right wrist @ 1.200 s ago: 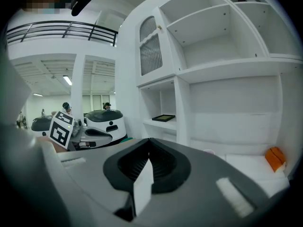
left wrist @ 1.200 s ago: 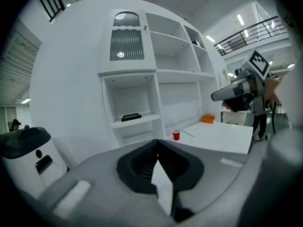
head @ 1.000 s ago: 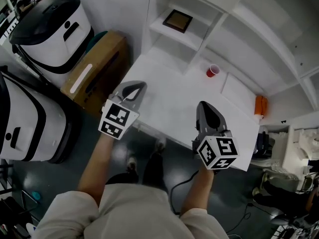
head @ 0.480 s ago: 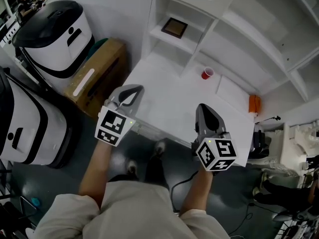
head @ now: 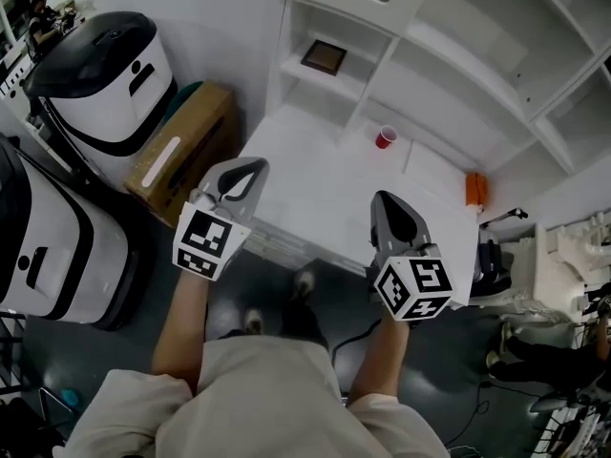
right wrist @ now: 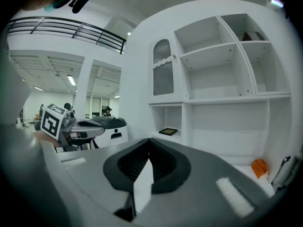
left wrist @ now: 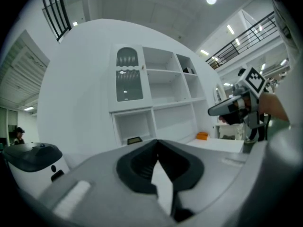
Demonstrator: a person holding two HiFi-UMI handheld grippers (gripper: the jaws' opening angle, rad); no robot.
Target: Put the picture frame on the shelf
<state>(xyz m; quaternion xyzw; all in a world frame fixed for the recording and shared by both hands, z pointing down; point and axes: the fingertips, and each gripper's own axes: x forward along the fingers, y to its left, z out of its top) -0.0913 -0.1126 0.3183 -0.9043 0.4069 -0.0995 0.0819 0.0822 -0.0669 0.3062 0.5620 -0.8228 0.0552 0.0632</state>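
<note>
Picture frame (head: 325,57), lying flat in the low left compartment of the white shelf unit (head: 449,51); left gripper (head: 250,168) and right gripper (head: 389,204), jaws pressed together and empty, are held side by side well short of that unit.

The picture frame (head: 325,57) is small and nearly square, with a dark border around a brownish inside. It lies flat, face up, in the upper middle of the head view. It rests on a board of the white shelf (head: 355,81), inside a low open compartment at the shelf's left end, with bare board around it.

In the left gripper view the picture frame (left wrist: 134,140) shows as a thin dark slab left of centre, low in the shelf (left wrist: 161,90). In the right gripper view the picture frame (right wrist: 168,131) lies just as flat near the middle, in the lowest left compartment of the shelf (right wrist: 222,74).
</note>
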